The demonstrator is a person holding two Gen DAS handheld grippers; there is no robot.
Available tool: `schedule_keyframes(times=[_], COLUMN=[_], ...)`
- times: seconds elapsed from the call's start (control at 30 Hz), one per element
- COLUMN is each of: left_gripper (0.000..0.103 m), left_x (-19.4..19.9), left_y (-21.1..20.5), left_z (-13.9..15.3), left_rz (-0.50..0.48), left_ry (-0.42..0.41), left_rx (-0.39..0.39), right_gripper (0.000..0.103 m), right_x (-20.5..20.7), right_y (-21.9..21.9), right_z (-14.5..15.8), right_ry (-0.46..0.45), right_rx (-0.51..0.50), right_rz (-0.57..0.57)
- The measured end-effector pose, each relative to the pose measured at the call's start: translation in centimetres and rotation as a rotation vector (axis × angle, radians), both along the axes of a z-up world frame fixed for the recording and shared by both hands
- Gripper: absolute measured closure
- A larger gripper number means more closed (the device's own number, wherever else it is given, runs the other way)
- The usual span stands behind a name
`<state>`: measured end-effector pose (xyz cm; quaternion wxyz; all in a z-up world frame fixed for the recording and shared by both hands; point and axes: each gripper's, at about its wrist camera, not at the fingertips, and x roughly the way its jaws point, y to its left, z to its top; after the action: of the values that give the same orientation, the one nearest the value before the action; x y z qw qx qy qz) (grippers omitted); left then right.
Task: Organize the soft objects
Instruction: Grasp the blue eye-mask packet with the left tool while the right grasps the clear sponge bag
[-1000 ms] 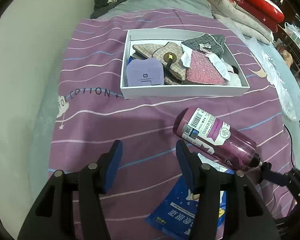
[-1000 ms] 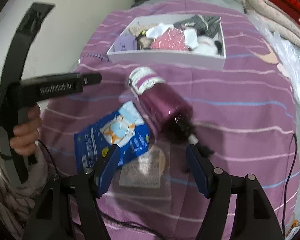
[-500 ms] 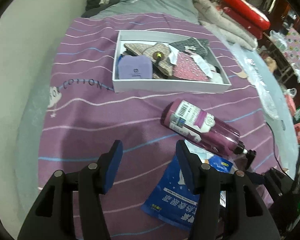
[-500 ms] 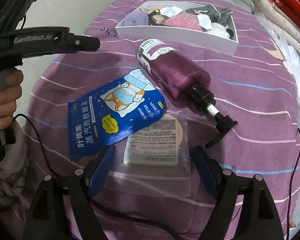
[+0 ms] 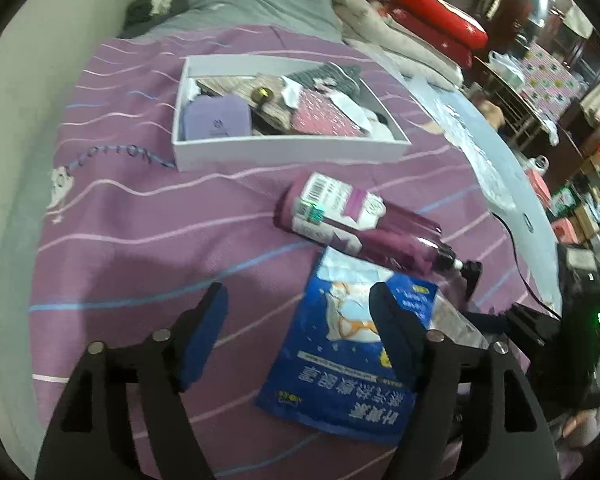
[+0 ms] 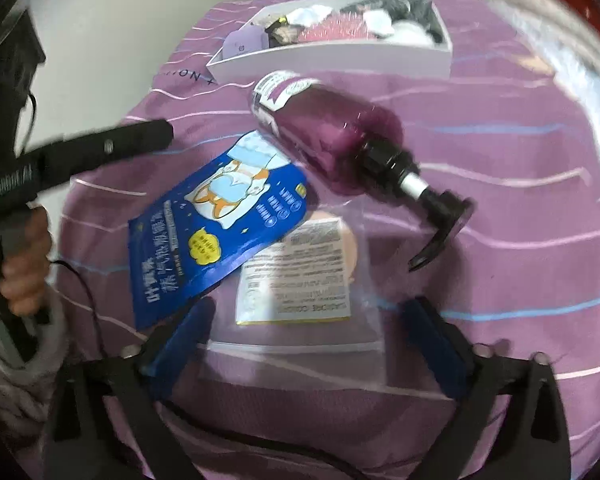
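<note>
Both claws now lower over the blue pouch [image 6: 216, 228] and clear bag [image 6: 300, 280], jaws opening, nothing clamped, bottle [image 6: 324, 140] released, box [image 5: 288, 148] still waiting.

Your left wrist camera looks steeply down the bed from the blue pouch's [image 5: 352, 356] left. Your right wrist camera sits nearer, over the clear bag [image 6: 300, 280]. Both share the purple bottle [image 5: 364, 232] and white box [image 6: 340, 56].

Home bedroom: purple striped bedspread [image 5: 148, 216], folded quilts [image 5: 412, 40], cluttered furniture [image 5: 540, 92] beyond
</note>
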<state>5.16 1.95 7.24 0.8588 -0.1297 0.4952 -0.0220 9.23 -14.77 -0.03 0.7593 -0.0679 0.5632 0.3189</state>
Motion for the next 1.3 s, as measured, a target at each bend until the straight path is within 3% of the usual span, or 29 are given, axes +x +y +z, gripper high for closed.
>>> schedule_keyframes(times=[0.17,0.33,0.43,0.53,0.63,0.83,1.0,1.3], left_gripper=[0.022,0.021,0.018,0.008,0.001,0.0,0.0,0.018], left_x=[-0.2,0.5,0.8,0.8,1.0,1.1,1.2,0.1], left_y=[-1.2,-2.8,-3.6,-4.6,-5.2,-5.6,-5.0,-2.4], left_z=[-0.4,-2.4,-3.5,-4.0,-4.9,-5.8,-5.8,-4.7], left_rz=[-0.14,-0.245,-0.268,-0.297,-0.296,-0.307,-0.302,-0.191], left_ry=[0.004,0.064,0.094,0.104,0.129,0.144,0.155,0.143], left_rx=[-0.085,-0.136,-0.082,-0.019,0.026,0.096,0.092,0.116], right_gripper=[0.0,0.0,0.0,0.0,0.0,0.0,0.0,0.0], right_x=[0.0,0.1,0.0,-0.2,-0.4,-1.3,-1.6,-2.1], right_y=[-0.1,0.5,0.3,0.2,0.1,0.2,-1.1,-1.2], right_z=[-0.1,-0.3,-0.3,-0.4,-0.4,-0.1,0.8,4.0], right_ry=[0.01,-0.012,-0.022,-0.031,-0.045,-0.094,-0.096,-0.207], right_rx=[-0.005,-0.013,-0.01,-0.001,-0.005,-0.049,-0.021,0.015], right_rz=[0.002,0.012,0.017,0.022,0.031,0.055,0.04,0.032])
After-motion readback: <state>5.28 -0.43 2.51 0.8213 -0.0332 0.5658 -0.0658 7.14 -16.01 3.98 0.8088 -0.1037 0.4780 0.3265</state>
